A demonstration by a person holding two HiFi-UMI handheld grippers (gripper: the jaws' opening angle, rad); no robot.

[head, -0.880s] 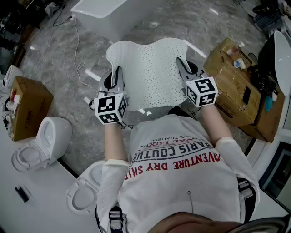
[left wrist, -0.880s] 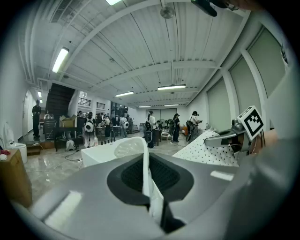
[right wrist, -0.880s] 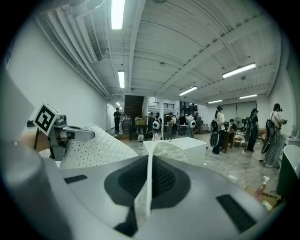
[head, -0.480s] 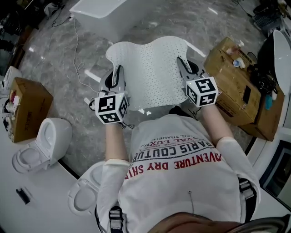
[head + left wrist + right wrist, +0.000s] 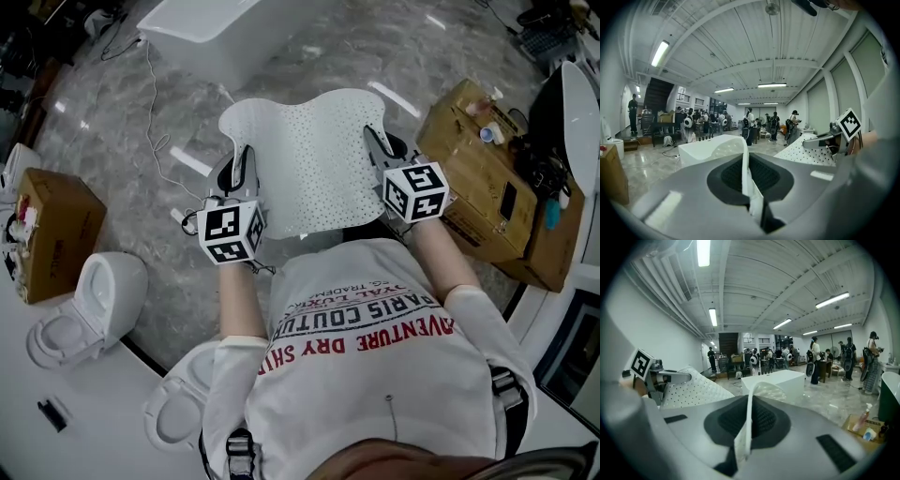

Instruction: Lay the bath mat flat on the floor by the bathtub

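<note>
A white perforated bath mat (image 5: 309, 155) hangs spread in the air between the two grippers, above the marble floor. My left gripper (image 5: 243, 159) is shut on the mat's left edge. My right gripper (image 5: 372, 139) is shut on its right edge. In the left gripper view the thin mat edge (image 5: 745, 173) stands pinched between the dark pads. The right gripper view shows the other mat edge (image 5: 749, 423) pinched the same way. The white bathtub (image 5: 225, 33) stands beyond the mat, and appears again as the bathtub (image 5: 710, 150) and the bathtub (image 5: 776, 380).
Cardboard boxes sit at the left (image 5: 56, 230) and right (image 5: 473, 159). Two white toilets (image 5: 94, 300) (image 5: 178, 403) stand near the person's left side. A white cable (image 5: 155, 103) runs over the floor beside the tub. People stand far back in the hall.
Both grippers keep their hold on the mat. The mat and grippers have drifted slightly lower in the head view; otherwise little differs.
</note>
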